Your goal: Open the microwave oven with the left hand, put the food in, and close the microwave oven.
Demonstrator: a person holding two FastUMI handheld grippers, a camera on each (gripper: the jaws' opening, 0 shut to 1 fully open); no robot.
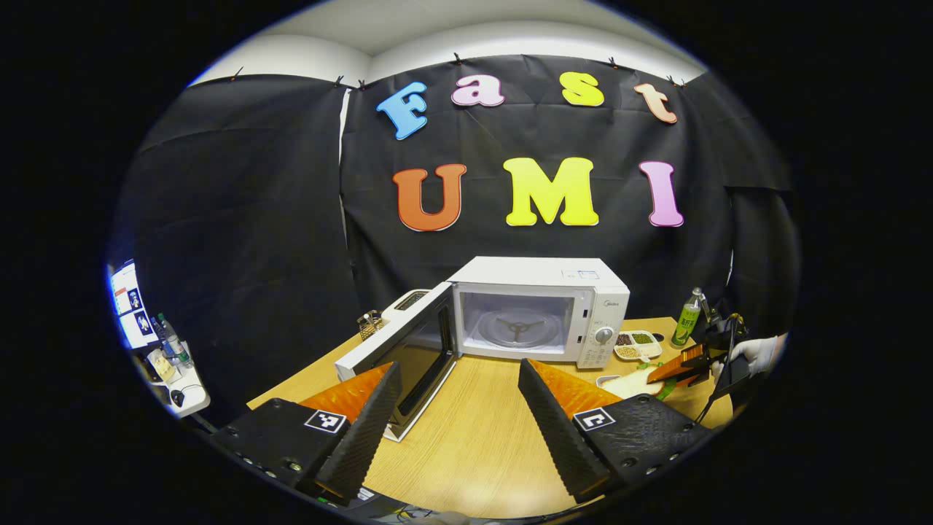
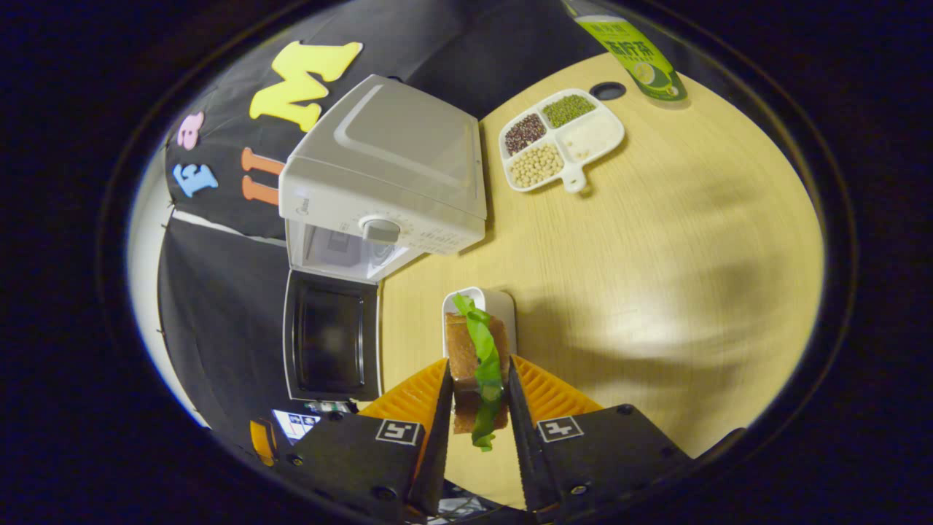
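The white microwave [image 1: 539, 292] stands at the back of the wooden table, its door [image 1: 408, 350] swung wide to the left and the glass turntable [image 1: 519, 328] bare inside. My left gripper [image 1: 460, 364] hangs open in front of it, holding nothing. At the far right a gloved hand carries my right gripper [image 1: 681, 364] with the sandwich [image 1: 638, 380]. In the right gripper view, my right gripper [image 2: 477, 361] is shut on that sandwich [image 2: 477, 350], brown bread with green lettuce, just above a small white dish [image 2: 499, 302]. The microwave [image 2: 386, 153] and its open door [image 2: 332, 335] lie to the left.
A divided white tray [image 2: 576, 179] of beans and a green bottle [image 2: 634, 58] stand right of the microwave, seen too as tray [image 1: 638, 344] and bottle [image 1: 686, 319]. A white toaster [image 1: 408, 299] and wire holder [image 1: 369, 323] sit behind the door. A cluttered side table [image 1: 175, 372] is left.
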